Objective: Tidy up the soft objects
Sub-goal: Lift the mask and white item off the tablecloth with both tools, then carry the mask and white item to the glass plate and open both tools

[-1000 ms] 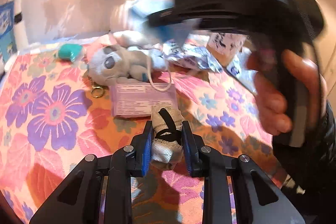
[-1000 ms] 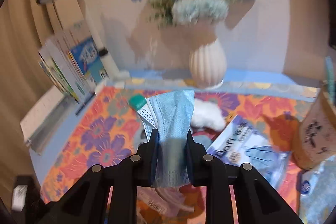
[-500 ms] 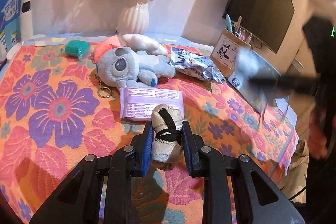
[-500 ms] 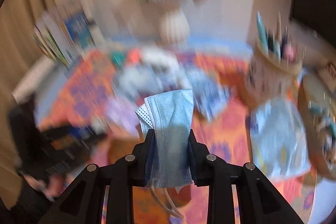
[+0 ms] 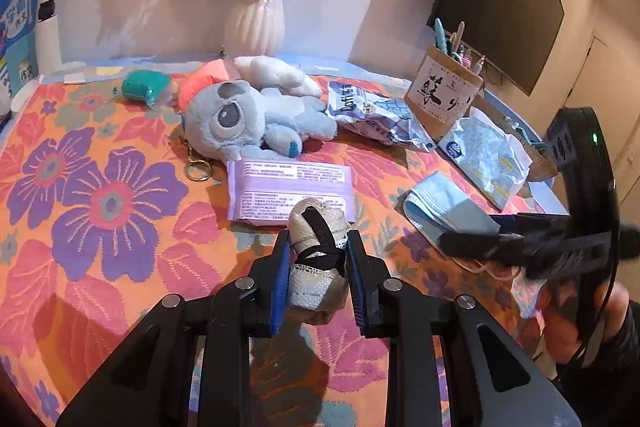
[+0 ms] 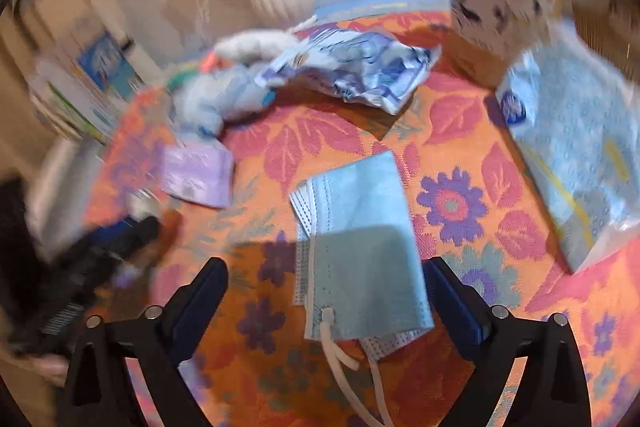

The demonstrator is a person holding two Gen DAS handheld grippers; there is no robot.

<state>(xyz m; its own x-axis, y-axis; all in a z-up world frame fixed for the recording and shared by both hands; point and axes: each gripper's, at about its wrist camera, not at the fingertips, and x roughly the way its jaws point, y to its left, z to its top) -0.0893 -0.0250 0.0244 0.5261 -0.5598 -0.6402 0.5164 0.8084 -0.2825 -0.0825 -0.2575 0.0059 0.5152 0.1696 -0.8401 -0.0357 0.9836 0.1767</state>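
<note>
My left gripper (image 5: 318, 279) is shut on a rolled beige sock with a black band (image 5: 316, 255), held just above the floral cloth. My right gripper (image 6: 326, 279) is open, its fingers spread on either side of a stack of blue face masks (image 6: 360, 247) that lies flat on the cloth. The masks (image 5: 444, 211) also show in the left wrist view, with the right gripper (image 5: 480, 235) over them. A grey-blue plush toy (image 5: 248, 119), a purple wipes pack (image 5: 290, 191) and a teal pouch (image 5: 144, 87) lie farther back.
A white vase with flowers (image 5: 256, 27) stands at the back. A crumpled blue-white bag (image 5: 372, 111), a pen holder box (image 5: 444, 95) and a tissue pack (image 5: 484, 155) sit at the right. Books (image 6: 92, 75) stand at the left edge.
My right gripper swung down to the right side of the cloth, opened and let go of the masks, which now lie flat. My left gripper stays shut on the sock.
</note>
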